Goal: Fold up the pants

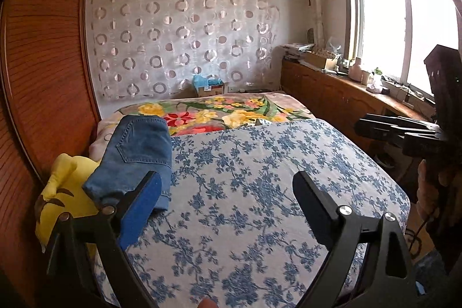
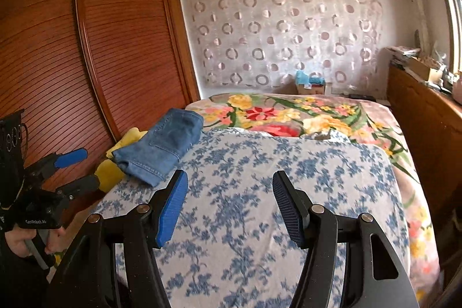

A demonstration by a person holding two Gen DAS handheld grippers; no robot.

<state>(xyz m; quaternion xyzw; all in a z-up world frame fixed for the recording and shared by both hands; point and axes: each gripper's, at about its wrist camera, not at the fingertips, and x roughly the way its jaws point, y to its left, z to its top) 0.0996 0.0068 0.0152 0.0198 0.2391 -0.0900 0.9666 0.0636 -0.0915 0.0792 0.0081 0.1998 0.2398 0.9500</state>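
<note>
The blue denim pants (image 1: 138, 152) lie folded into a compact bundle at the left edge of the bed, partly on a yellow plush toy (image 1: 63, 192). My left gripper (image 1: 226, 176) hovers over the blue-flowered sheet (image 1: 260, 163) just right of the pants, its jaws wide open with nothing between them. In the right wrist view the folded pants (image 2: 161, 146) sit to the upper left, and my right gripper (image 2: 229, 176) is open over the bare sheet, holding nothing. The left gripper (image 2: 79, 169) shows at the far left, held by a hand, apart from the pants.
A wooden slatted wardrobe (image 2: 86, 48) stands close along the bed's left side. A colourful flowered blanket (image 2: 288, 114) covers the far half of the bed. A wooden cabinet (image 1: 332, 88) with clutter runs under the window on the right. A cardboard box (image 1: 210, 87) sits beyond the bed.
</note>
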